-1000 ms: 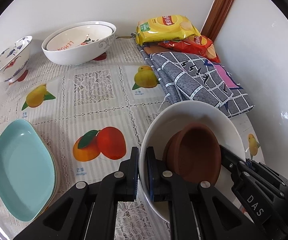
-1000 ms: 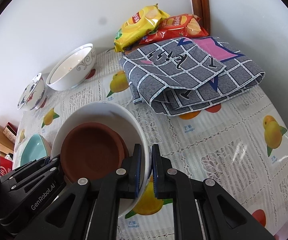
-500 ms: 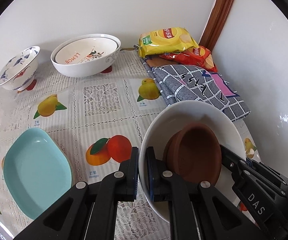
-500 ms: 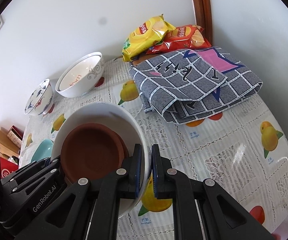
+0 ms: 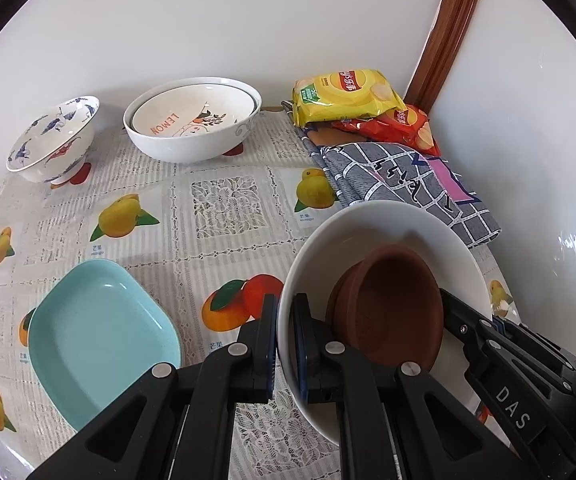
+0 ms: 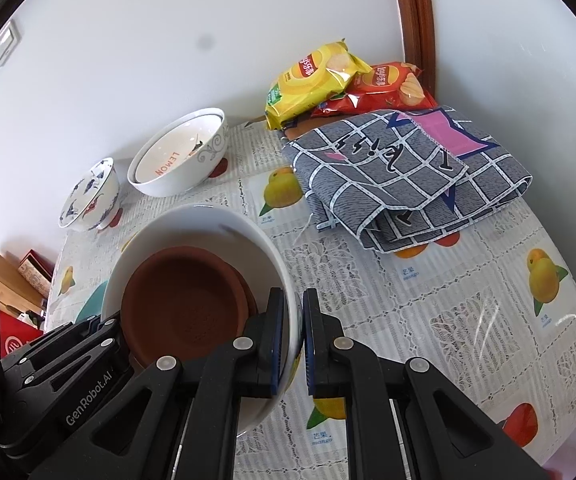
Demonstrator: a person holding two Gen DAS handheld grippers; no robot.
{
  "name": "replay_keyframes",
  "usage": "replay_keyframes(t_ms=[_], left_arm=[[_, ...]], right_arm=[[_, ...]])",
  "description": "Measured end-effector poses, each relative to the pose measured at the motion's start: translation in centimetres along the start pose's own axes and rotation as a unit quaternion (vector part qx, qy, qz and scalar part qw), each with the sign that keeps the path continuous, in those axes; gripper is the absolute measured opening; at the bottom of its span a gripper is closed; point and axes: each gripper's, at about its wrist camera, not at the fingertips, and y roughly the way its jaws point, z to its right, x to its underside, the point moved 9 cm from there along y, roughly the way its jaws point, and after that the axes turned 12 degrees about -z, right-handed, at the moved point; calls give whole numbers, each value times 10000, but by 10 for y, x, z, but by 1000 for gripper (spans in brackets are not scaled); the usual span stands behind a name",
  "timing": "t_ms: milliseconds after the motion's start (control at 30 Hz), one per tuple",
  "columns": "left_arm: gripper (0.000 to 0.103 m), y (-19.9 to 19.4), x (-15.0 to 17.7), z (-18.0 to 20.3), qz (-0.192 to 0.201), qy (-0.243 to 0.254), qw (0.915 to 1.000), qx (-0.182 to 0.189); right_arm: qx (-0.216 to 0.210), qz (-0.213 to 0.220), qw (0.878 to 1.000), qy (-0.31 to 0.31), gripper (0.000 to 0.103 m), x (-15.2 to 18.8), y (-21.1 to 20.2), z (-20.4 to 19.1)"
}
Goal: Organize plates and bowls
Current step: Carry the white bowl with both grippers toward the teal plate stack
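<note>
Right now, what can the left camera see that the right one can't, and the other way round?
Only the left view shows the teal dish in full. Only the right view shows boxes beside the table and a wall switch. Both show the white bowl holding brown saucers, clamped by both tools, plus the chip bags and checked cloth.

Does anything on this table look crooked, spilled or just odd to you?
Nothing is spilled or broken. The brown dishes sit tilted inside the white bowl, leaning toward one side, so they might slide. The small patterned bowl near the wall also seems to lean. Chip bags and a folded cloth don't belong among dishes.
</note>
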Motion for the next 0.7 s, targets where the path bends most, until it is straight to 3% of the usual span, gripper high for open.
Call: replay_keyframes(t_ms=[700], left_arm=[[8,-21,5,-44,151,-243,9995,-90]], right_arm=[[-87,43,9996,-267,9,4,-4,-47]])
